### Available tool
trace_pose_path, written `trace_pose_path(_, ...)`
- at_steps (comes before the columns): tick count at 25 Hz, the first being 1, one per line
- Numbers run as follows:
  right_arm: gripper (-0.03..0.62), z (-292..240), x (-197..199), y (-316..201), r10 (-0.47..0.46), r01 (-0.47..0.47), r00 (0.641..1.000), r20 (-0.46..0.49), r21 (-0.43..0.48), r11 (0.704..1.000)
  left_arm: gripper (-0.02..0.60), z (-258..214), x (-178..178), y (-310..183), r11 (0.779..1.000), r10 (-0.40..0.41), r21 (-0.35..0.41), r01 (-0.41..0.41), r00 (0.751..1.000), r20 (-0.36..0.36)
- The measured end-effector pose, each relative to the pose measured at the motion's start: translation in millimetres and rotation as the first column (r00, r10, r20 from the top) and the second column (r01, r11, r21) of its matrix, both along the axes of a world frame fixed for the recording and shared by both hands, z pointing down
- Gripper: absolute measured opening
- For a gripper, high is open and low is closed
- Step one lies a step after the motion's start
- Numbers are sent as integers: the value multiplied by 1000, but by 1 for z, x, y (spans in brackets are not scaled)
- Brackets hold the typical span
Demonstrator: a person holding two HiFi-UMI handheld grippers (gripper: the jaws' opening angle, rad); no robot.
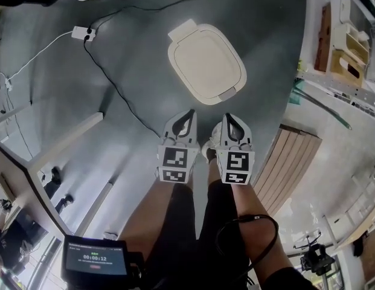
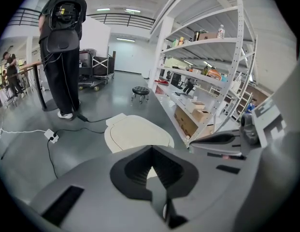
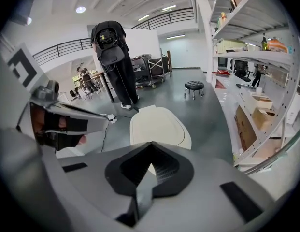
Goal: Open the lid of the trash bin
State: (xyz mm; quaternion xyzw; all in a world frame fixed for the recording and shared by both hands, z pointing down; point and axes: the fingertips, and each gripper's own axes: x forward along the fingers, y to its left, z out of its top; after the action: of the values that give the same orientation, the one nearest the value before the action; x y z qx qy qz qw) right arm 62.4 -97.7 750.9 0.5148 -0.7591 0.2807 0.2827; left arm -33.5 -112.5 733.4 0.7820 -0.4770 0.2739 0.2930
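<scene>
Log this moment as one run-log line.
trash bin lid: closed | left tool: shut, empty, clear of lid | right tool: shut, empty, clear of lid

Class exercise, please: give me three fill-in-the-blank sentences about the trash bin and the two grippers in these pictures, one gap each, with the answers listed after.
1. The trash bin stands on the grey ____.
2. Its lid is ____.
3. The left gripper and the right gripper both have their jaws ____, with nothing between them.

Missing words: floor; closed; shut
</scene>
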Motion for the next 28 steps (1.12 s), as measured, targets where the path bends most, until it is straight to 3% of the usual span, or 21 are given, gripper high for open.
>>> trace_pose_path(11, -4, 51, 2, -22, -23, 22, 999, -45, -18, 1000, -3, 45, 0, 15, 995, -40, -96, 38, 999, -20)
trace_pose_path(28, -4, 109, -3, -28, -79, 72, 991, -109, -70, 995, -3, 83, 3, -5, 995, -20, -100, 19, 1000, -14)
